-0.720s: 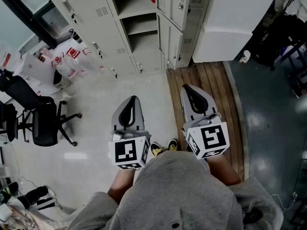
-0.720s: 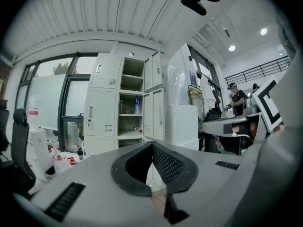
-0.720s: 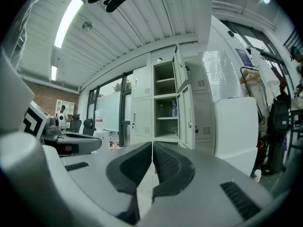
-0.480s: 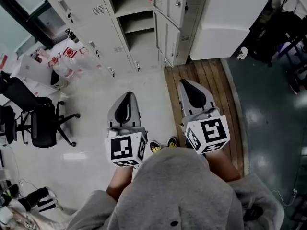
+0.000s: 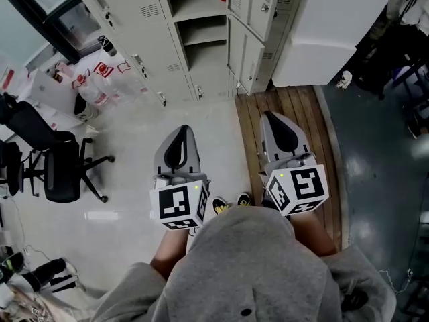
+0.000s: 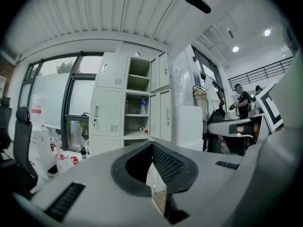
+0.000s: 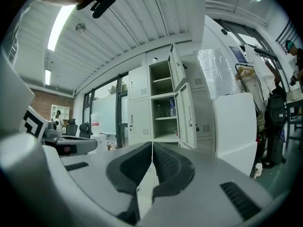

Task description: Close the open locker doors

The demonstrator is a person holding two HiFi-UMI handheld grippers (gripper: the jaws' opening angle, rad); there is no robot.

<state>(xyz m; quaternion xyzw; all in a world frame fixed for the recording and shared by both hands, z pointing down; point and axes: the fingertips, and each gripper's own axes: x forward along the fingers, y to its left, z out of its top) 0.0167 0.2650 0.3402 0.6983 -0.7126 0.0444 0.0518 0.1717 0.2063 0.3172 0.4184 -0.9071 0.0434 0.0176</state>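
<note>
Person wears a grey hooded sweatshirt (image 5: 248, 267) with loose sleeves; shoes (image 5: 219, 206) yellow and black at the toes. Left gripper (image 5: 184, 130) and right gripper (image 5: 271, 116): pale grey shells, black ribbed pads, slotted vents. Each carries a white cube (image 5: 179, 208) with black square markers.

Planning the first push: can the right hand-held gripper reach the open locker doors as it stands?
Probably not yet: the right hand-held gripper, shut and empty, hangs well short of the open locker doors; only bare floor lies between.

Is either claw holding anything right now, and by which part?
Nothing is held. The left claw and the right claw are both shut and empty, away from the lockers.
</note>
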